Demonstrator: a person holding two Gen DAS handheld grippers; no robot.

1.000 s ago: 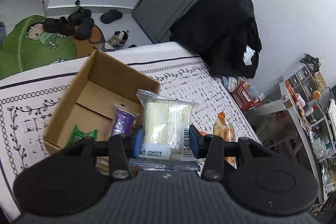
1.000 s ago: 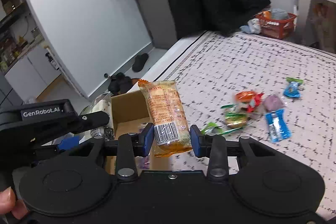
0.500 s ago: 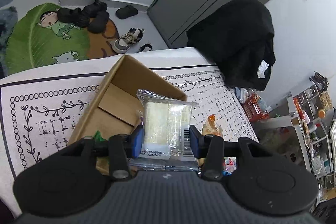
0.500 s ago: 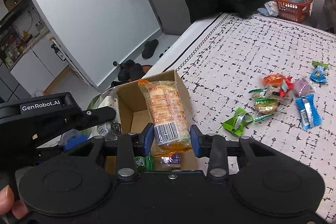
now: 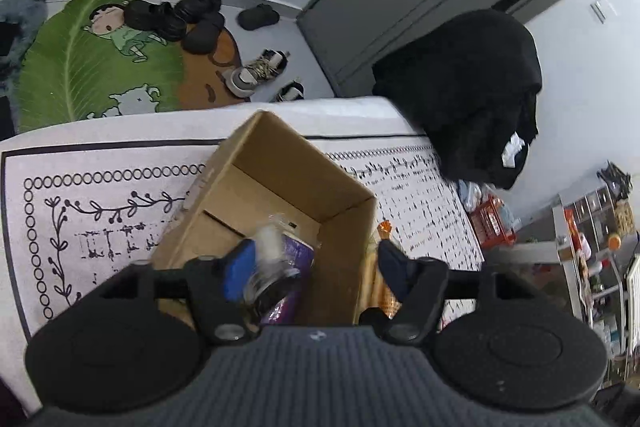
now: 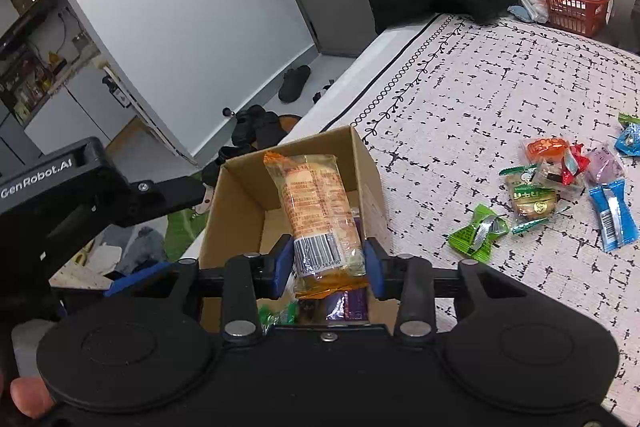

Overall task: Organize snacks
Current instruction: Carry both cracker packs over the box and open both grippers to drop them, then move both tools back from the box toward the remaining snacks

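Both hand-held grippers over the cardboard box, snacks going in.

Left hand-held gripper, lower centre of its frame: jaws just opened wide and released; a blurred clear packet sits loose by the blue left pad, above the cardboard box. Right hand-held gripper: jaws just eased apart, pads beside the orange bun packet, which stands upright over the box; whether they press it I cannot tell. Loose candies lie on the patterned worktop, right of frame.
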